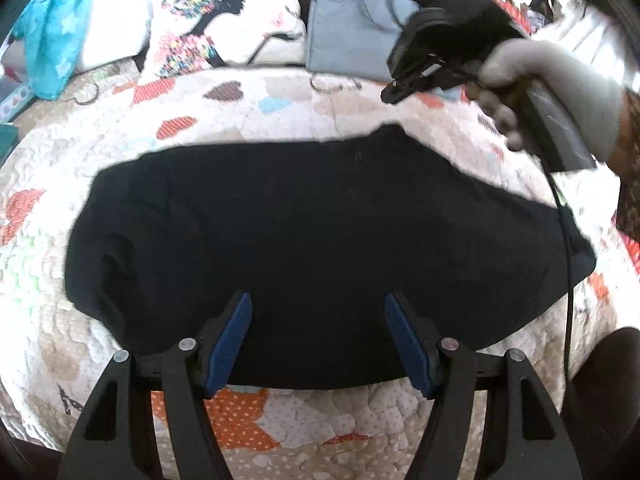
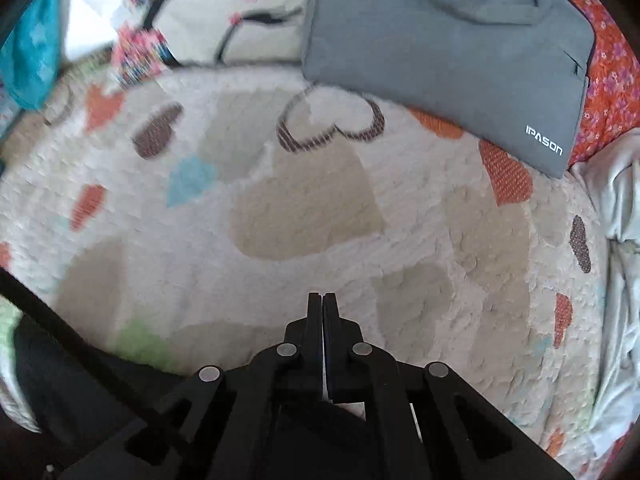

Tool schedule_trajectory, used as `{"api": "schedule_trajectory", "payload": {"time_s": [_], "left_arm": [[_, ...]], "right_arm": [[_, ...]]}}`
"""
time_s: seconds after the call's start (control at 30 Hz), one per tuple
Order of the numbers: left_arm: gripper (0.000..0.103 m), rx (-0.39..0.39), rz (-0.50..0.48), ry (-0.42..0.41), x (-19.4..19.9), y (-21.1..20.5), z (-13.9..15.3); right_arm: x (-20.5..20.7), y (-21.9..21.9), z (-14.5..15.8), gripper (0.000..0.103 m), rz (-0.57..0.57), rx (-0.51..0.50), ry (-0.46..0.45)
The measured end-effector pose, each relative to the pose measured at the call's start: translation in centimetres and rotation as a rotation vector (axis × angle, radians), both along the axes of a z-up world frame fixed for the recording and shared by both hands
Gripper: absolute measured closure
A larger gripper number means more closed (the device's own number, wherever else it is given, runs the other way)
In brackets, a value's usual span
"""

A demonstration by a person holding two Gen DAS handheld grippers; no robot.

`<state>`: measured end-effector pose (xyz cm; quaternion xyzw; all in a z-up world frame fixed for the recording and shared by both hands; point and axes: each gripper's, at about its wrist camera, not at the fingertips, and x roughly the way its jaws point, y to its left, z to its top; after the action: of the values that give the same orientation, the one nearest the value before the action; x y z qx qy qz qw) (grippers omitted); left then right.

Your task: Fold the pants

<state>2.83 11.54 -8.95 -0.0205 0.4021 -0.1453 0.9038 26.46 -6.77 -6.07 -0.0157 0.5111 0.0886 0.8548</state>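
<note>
1. The work surface is a bed covered by a quilted spread (image 1: 360,104), cream and beige with patchwork hearts in orange, brown and pale blue; its puckered stitching shows clearly in the right wrist view.
2. The black pants (image 1: 312,232) lie flat across the middle of the quilt as a wide, roughly folded dark slab, their near edge just in front of the left gripper.
3. The left gripper (image 1: 318,300) hangs over that near edge with its blue-padded fingers (image 1: 236,336) spread apart; nothing is pinched between them.
4. The right gripper (image 2: 322,296) points down at bare quilt beyond the pants, its two black fingers pressed together with no cloth between them. In the left wrist view it appears at upper right, held by a hand in a pale grey glove (image 1: 560,80), with a black cable (image 1: 568,264) trailing down across the pants' right end.
5. At the head of the bed a grey laptop bag (image 2: 448,40) printed "IPASON" lies on the quilt's far edge.
6. Beside the bag sits a white pillow (image 1: 224,20) with a colourful silhouette print, and farther left a crumpled turquoise cloth (image 1: 52,32).
7. Red floral fabric (image 2: 608,80) shows behind the bag, and rumpled white sheeting (image 2: 620,240) runs along the quilt's right side.
</note>
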Motion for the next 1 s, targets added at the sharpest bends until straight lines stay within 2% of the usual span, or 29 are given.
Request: {"api": "schedule_trajectory", "payload": {"time_s": [0.03, 0.1, 0.13, 0.2, 0.27, 0.3, 0.33, 0.37, 0.4, 0.47, 0.57, 0.67, 0.7, 0.77, 0.83, 0.87, 0.9, 1.0], "left_arm": [[0.035, -0.026, 0.014, -0.013, -0.2, 0.5, 0.5], [0.035, -0.062, 0.044, -0.038, -0.4, 1.4, 1.3], [0.035, -0.078, 0.057, -0.049, -0.4, 1.8, 1.6], [0.035, -0.120, 0.093, -0.087, -0.7, 3.0, 2.8], [0.035, -0.154, 0.173, -0.162, -1.2, 5.4, 4.4], [0.035, -0.161, 0.214, -0.190, -1.3, 6.5, 4.9], [0.035, -0.167, 0.281, -0.215, -1.2, 8.2, 5.4], [0.035, -0.174, 0.320, -0.222, -1.2, 9.3, 5.5], [0.035, -0.194, 0.381, -0.221, -0.9, 11.1, 5.5], [0.035, -0.210, 0.485, -0.201, -0.5, 13.9, 5.2], [0.035, -0.230, 0.632, -0.153, -0.1, 17.7, 4.4], [0.035, -0.260, 0.711, -0.103, -0.4, 19.8, 3.5], [0.035, -0.276, 0.725, -0.081, -0.5, 20.3, 3.1], [0.035, -0.285, 0.711, -0.039, 0.2, 20.0, 2.3], [0.035, -0.281, 0.675, -0.016, 0.7, 19.1, 1.9], [0.035, -0.283, 0.659, -0.012, 0.7, 18.9, 1.9], [0.035, -0.276, 0.641, -0.013, 0.8, 18.4, 1.9], [0.035, -0.247, 0.615, -0.048, 0.5, 17.6, 2.4]], "right_arm": [[-0.8, -0.2, 0.6, 0.091, 0.012, 0.057, 0.011], [-2.4, -0.4, 1.2, 0.053, 0.034, 0.111, 0.025], [-3.0, -0.1, 1.1, 0.051, 0.040, 0.097, 0.029], [-4.3, 0.6, 0.3, 0.051, 0.067, 0.051, 0.056], [-4.9, 1.6, -0.7, 0.051, 0.083, 0.014, 0.063], [-4.9, 2.0, -1.5, 0.059, 0.090, -0.017, 0.067], [-4.5, 2.5, -2.5, 0.074, 0.092, -0.041, 0.088], [-4.0, 2.7, -3.7, 0.101, 0.090, -0.050, 0.126], [-3.3, 2.6, -4.7, 0.103, 0.079, -0.056, 0.155], [-1.9, 2.7, -5.6, 0.103, 0.070, -0.068, 0.168], [-0.4, 3.0, -5.2, 0.103, 0.037, -0.097, 0.146], [0.0, 3.8, -4.7, 0.103, 0.058, -0.169, 0.136], [-0.2, 4.1, -3.7, 0.103, 0.049, -0.193, 0.106], [-1.0, 4.7, -1.5, 0.100, 0.045, -0.165, 0.046], [-2.1, 5.9, 0.4, 0.077, 0.087, -0.078, 0.023], [-2.5, 6.5, 1.0, 0.057, 0.113, -0.036, 0.027], [-3.1, 7.3, 1.4, 0.052, 0.142, 0.010, 0.037], [-5.4, 8.5, 2.4, 0.052, 0.205, 0.137, 0.063]]}}
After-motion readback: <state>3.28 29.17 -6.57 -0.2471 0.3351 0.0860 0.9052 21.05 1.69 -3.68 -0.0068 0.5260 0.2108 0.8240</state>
